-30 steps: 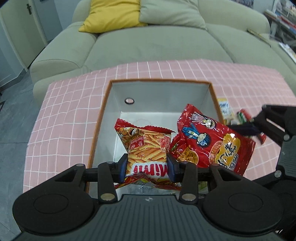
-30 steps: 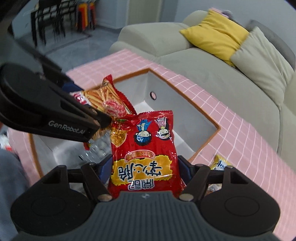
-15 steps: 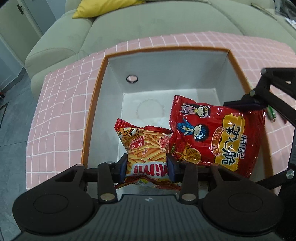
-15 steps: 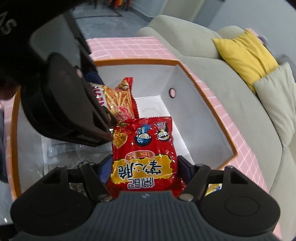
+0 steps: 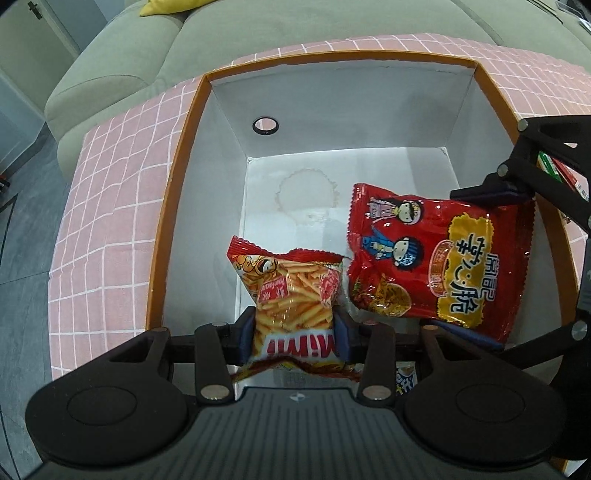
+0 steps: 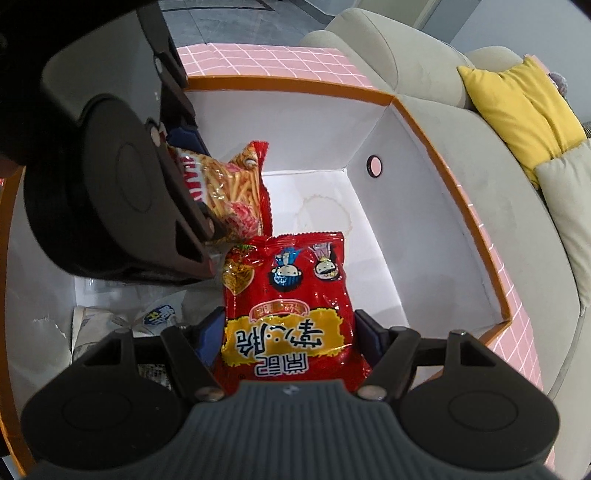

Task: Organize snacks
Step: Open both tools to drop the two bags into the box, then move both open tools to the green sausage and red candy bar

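My left gripper [image 5: 294, 334] is shut on a Mimi shrimp-stick bag [image 5: 288, 295] and holds it inside the orange-rimmed white box [image 5: 173, 192]. My right gripper [image 6: 288, 334] is shut on a red noodle-snack bag [image 6: 291, 295] with cartoon faces, held beside it in the same box [image 6: 458, 206]. The red bag [image 5: 436, 258] and the right gripper [image 5: 491, 258] show at the right of the left wrist view. The Mimi bag [image 6: 229, 192] and the left gripper's body show at the left of the right wrist view. Both bags hang above the box floor.
The box stands on a pink checked cloth [image 5: 110, 177] in front of a green sofa [image 5: 295, 29] with a yellow cushion [image 6: 517, 99]. Several small packets [image 6: 155, 314] lie at the near end of the box floor. More snacks [image 5: 561, 177] lie outside its right wall.
Both grippers have moved down and forward into the box with their bags. The box floor now fills more of both views.
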The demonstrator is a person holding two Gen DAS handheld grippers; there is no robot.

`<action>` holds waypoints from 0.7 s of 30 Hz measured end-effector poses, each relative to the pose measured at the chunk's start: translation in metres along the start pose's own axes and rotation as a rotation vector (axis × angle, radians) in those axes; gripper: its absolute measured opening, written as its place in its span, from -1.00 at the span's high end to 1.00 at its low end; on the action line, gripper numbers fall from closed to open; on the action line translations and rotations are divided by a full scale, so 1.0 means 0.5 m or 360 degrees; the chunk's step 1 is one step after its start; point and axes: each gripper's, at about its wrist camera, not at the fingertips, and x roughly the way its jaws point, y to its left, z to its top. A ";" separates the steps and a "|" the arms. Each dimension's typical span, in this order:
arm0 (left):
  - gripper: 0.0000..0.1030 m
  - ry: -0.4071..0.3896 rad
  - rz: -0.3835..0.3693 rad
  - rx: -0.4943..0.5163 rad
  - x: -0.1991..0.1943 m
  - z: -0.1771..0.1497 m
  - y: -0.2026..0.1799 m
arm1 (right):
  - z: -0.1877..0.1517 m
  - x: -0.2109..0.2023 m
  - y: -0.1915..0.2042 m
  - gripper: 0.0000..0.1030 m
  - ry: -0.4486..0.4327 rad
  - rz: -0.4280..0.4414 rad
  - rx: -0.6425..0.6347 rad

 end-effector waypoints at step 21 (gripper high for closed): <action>-0.37 -0.0240 0.0101 -0.0035 -0.119 -0.012 0.004 | -0.007 -0.089 -0.046 -0.70 -0.0088 0.0070 0.0179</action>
